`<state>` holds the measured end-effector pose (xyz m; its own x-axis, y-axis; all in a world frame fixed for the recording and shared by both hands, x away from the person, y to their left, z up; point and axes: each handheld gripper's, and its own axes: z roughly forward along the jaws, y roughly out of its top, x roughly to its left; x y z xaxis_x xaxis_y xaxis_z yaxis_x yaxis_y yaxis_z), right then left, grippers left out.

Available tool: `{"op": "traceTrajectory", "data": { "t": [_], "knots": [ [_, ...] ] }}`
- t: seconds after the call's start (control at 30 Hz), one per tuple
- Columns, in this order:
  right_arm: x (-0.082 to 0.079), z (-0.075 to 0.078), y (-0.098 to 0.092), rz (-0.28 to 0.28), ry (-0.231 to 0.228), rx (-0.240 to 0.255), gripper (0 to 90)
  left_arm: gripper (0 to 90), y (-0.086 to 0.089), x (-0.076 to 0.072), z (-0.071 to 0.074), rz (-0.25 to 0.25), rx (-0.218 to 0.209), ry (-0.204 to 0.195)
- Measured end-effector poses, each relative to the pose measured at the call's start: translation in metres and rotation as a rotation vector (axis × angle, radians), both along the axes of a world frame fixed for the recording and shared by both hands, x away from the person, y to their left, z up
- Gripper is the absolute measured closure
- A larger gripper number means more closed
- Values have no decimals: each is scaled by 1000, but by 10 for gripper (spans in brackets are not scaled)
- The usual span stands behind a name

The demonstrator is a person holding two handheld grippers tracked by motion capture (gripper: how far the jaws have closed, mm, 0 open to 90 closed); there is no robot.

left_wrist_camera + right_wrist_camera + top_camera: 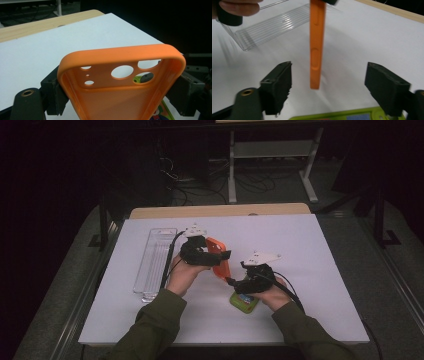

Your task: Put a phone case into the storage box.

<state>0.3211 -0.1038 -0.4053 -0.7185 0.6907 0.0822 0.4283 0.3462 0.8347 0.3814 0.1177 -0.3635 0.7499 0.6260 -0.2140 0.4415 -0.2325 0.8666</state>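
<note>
On the white bench (310, 270), the left tool (216, 256) clamps an orange case (120, 100) upright, presenting it to the right tool (327, 87), spread wide at 5 o'clock.

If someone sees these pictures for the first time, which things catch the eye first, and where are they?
The bright orange phone case stands out first, held up above the middle of the white table by the left gripper, clamped across its width. Next comes a green device lying on the table under the open right gripper. A clear plastic tray lies at the table's left.
</note>
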Motion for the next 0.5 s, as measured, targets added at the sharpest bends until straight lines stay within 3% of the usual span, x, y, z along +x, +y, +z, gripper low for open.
{"op": "traceTrajectory", "data": {
  "t": [0.1,0.2,0.3,0.5],
  "knots": [
    [-1,0,-7,-7,14,-3,131,166,3,1,1,3,-5,-2],
    [-3,-2,-17,-14,-11,-13,112,166,6,2,2,2,-5,-3],
    [-6,-3,-26,-27,6,-5,80,166,9,3,4,9,-10,-8],
    [-11,-7,-47,-48,-8,0,20,166,13,3,9,0,-14,-15]
  ]
}}
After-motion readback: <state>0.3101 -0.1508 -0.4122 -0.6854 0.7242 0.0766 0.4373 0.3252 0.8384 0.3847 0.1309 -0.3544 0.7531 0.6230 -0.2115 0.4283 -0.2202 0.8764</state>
